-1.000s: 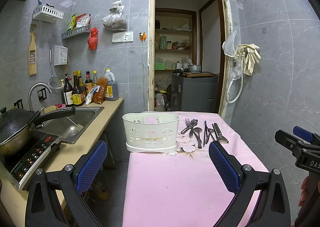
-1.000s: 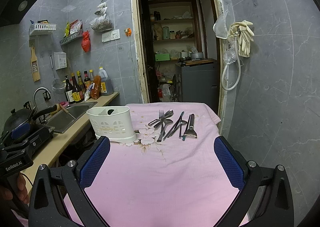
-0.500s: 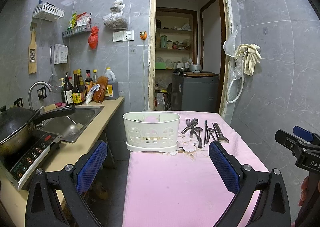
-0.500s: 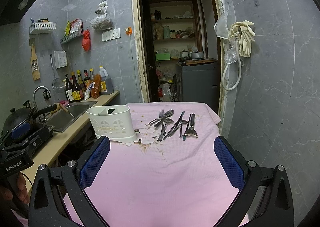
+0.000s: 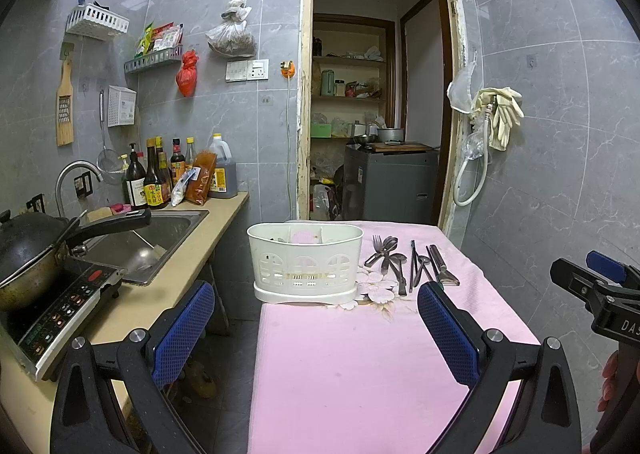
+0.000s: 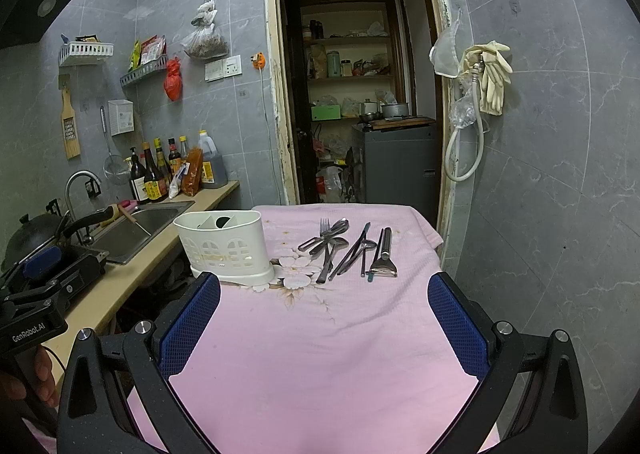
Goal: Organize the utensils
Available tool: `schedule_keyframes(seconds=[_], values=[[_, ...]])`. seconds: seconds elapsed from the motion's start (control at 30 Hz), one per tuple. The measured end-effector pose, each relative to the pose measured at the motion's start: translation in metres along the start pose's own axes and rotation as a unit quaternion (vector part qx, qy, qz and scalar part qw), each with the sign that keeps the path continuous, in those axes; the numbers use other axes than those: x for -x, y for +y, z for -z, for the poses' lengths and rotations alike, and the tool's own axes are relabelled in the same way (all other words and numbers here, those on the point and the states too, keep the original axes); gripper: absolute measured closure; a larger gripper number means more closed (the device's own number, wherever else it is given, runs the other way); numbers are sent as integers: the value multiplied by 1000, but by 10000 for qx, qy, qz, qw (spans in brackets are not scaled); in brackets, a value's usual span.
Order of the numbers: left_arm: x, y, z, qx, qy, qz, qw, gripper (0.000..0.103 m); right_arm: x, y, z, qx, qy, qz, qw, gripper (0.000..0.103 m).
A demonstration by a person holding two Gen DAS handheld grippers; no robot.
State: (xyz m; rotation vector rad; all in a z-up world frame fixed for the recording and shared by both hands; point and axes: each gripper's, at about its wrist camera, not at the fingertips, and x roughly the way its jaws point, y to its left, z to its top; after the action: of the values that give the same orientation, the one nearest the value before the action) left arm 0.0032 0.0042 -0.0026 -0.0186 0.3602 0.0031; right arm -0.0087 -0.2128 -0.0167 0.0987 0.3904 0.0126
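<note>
Both tools, left tool (image 5: 314, 328) and right tool (image 6: 324, 320), hover spread and empty above the pink surface (image 6: 320, 334); utensils (image 6: 348, 248) lie loose at twelve o'clock, white caddy (image 6: 224, 246) at eleven awaiting them.

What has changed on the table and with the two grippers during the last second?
Almost nothing. Only the view of the left gripper shifts very slightly; nothing was grasped or released. Both the left and the right gripper stay open and empty, back from the pink tablecloth. The white caddy and the utensils beside it lie where they were.
</note>
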Motion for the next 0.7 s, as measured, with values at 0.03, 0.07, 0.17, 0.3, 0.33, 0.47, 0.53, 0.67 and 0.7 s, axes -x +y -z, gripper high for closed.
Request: schedule_keyframes(seconds=[0.03, 0.07, 0.17, 0.3, 0.33, 0.47, 0.53, 0.67, 0.7], values=[[-1, 0, 0, 1, 1, 2, 10000, 1, 0, 0, -1, 0, 1, 1, 10000, 1], [0, 0, 0, 1, 1, 2, 10000, 1, 0, 0, 0, -1, 3, 2, 10000, 1], [0, 0, 0, 3, 7, 1, 10000, 1, -1, 2, 3, 4, 17, 15, 10000, 1], [0, 0, 6, 18, 38, 27, 10000, 1, -5, 5, 6, 37, 44, 81, 10000, 1], [-2, 3, 15, 24, 51, 39, 10000, 1, -8, 7, 5, 57, 49, 107, 9999, 1], [-9, 3, 19, 17, 83, 94, 9999, 1, -9, 4, 2, 68, 0, 264, 9996, 1], [-15, 3, 16, 15, 74, 130, 9999, 1, -10, 0, -1, 72, -32, 332, 9994, 1], [-31, -3, 3, -13, 12, 204, 9998, 1, -17, -11, -12, 109, -78, 419, 9990, 1], [-35, -6, 0, -31, -13, 213, 9998, 1, -20, -15, -16, 116, -94, 443, 9989, 1]])
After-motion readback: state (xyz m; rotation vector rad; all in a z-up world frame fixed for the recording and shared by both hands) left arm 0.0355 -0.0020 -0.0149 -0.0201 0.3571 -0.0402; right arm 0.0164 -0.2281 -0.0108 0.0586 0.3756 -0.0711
